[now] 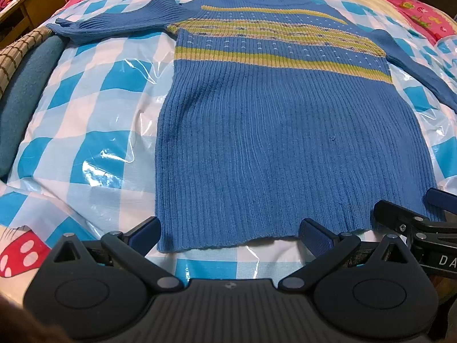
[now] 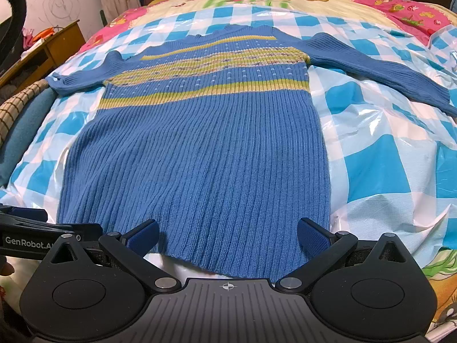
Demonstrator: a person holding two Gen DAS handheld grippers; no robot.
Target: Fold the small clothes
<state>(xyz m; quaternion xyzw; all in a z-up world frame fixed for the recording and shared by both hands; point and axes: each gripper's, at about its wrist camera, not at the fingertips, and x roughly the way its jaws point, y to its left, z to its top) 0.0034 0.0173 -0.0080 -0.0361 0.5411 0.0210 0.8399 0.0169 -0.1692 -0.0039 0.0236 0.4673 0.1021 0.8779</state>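
Both wrist cameras sit low at the sweater's hem, close in, facing up its length toward the collar. Left views from the left corner, right from the right; both share the whole sweater.

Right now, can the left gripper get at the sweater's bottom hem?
Probably yes: the left gripper is open with the sweater hem lying flat between its fingers, nothing covering it.
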